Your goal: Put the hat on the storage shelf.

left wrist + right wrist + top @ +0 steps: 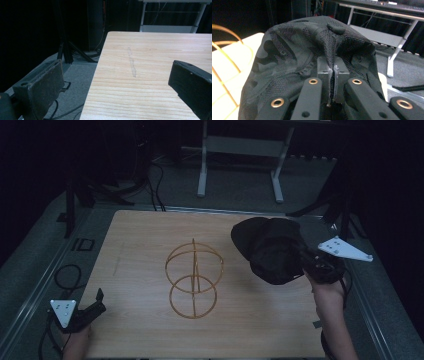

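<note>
The right claw (306, 265) was closed on a fold of the black cap (270, 249), which hung lifted at the right part of the tabletop (140, 230). In the right gripper view its jaws stood pressed together with the mesh fabric (312, 50) pinched between them. So the pick-up looked done. What was left, I judged, was to bring the cap to the gold wire stand (194, 280), which stood to the left of this claw, apart from the cap, and carried nothing yet.

The left claw (98, 301) rested open and held nothing, near the front left corner of the tabletop, well apart from the stand. Between the right claw and the stand the wood was bare, so the way looked free. The right edge of the tabletop was close behind this claw, therefore there was little room on that side.
</note>
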The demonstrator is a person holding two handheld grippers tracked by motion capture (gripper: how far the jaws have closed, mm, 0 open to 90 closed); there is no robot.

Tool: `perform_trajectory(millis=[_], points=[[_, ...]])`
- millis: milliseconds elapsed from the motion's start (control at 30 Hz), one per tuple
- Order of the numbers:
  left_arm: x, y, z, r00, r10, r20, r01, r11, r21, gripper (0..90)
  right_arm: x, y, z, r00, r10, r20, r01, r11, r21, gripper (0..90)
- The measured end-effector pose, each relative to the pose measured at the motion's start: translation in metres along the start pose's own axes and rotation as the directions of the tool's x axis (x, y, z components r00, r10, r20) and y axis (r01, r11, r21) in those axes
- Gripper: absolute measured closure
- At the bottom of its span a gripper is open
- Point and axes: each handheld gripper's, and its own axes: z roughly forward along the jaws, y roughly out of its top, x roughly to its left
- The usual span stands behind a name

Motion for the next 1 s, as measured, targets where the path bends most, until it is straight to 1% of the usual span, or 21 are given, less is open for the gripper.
perform_trajectory(millis=[167,267,400,533,700,800,1000], points=[[0.0,0.0,0.0,1.0,-0.001,-0.002,0.001,1.0,-0.001,0.6,0.002,0.02,-0.008,0.9999,-0.009,0.013,0.009,0.999,-0.031,86.6],[0.0,0.0,0.0,1.0,-0.001,-0.002,0.001,1.0,0.0,0.6,0.005,0.032,-0.012,0.9998,-0.017,0.012,0.017,0.998,-0.053,86.6],[0.0,0.0,0.0,1.0,-0.001,-0.001,0.001,1.0,-0.001,0.6,0.011,0.046,-0.016,0.9996,-0.028,-0.003,0.028,0.996,-0.082,86.6],[0.0,0.0,0.0,1.0,-0.003,-0.003,0.003,1.0,0.001,0.6,0.02,0.057,-0.017,0.999,-0.038,-0.022,0.035,0.994,-0.104,86.6],[0.0,0.0,0.0,1.0,-0.005,-0.001,0.005,1.0,-0.001,0.6,0.033,0.068,-0.013,0.9972,-0.056,-0.05,0.05,0.992,-0.119,86.6],[0.0,0.0,0.0,1.0,-0.005,0.0,0.005,1.0,-0.003,0.6,0.041,0.072,-0.011,0.9958,-0.063,-0.067,0.055,0.991,-0.126,86.6],[0.0,0.0,0.0,1.0,-0.006,-0.001,0.006,1.0,-0.004,0.6,0.059,0.077,-0.004,0.9903,-0.076,-0.116,0.06,0.989,-0.137,86.6]])
